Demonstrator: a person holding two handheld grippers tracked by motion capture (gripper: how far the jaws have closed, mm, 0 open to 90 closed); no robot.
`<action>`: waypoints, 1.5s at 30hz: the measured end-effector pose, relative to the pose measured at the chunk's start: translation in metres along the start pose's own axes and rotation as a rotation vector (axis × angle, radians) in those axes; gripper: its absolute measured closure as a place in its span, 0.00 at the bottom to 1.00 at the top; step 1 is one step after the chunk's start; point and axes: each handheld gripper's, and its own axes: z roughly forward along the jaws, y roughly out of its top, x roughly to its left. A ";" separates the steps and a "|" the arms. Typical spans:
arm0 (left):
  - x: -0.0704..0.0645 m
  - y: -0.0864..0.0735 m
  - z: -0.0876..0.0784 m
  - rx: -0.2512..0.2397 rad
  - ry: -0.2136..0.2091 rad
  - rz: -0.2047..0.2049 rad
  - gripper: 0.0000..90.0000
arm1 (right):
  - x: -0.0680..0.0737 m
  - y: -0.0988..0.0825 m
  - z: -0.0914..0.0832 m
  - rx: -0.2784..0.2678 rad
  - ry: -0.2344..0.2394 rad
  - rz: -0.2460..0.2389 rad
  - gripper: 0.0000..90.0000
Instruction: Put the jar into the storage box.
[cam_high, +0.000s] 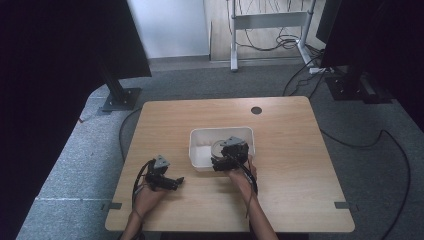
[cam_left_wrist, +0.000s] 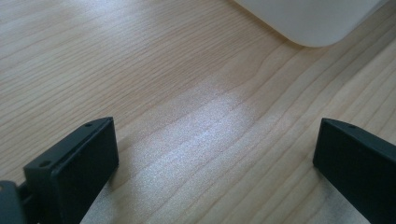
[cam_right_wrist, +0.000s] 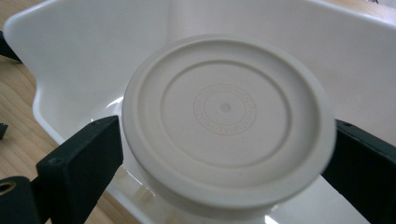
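Two grippers working, right gripper (cam_right_wrist: 224, 154) jaws clamping a round white lid (cam_right_wrist: 227, 119) over the white tub (cam_high: 199, 150), left gripper (cam_left_wrist: 215, 158) jaws gaping wide above bare tabletop (cam_left_wrist: 140, 70).

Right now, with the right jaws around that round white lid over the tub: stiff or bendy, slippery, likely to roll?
The round lid looks moulded, with raised rings and a thick rim, so probably stiff and light. Its smooth, curved edge meets flat jaws at two narrow spots, so it may pivot or slip. Dropped on edge it could roll, though the white tub beneath would likely catch it.
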 end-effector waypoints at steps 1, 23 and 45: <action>0.000 0.000 0.000 -0.002 0.000 -0.002 0.00 | -0.001 0.000 -0.002 -0.002 0.000 -0.003 0.03; 0.000 0.000 0.000 -0.002 0.001 -0.003 0.00 | -0.001 -0.010 -0.023 -0.005 0.030 -0.054 0.03; 0.000 0.000 0.000 -0.002 0.001 -0.003 0.00 | -0.004 -0.023 -0.037 -0.023 0.039 -0.053 0.05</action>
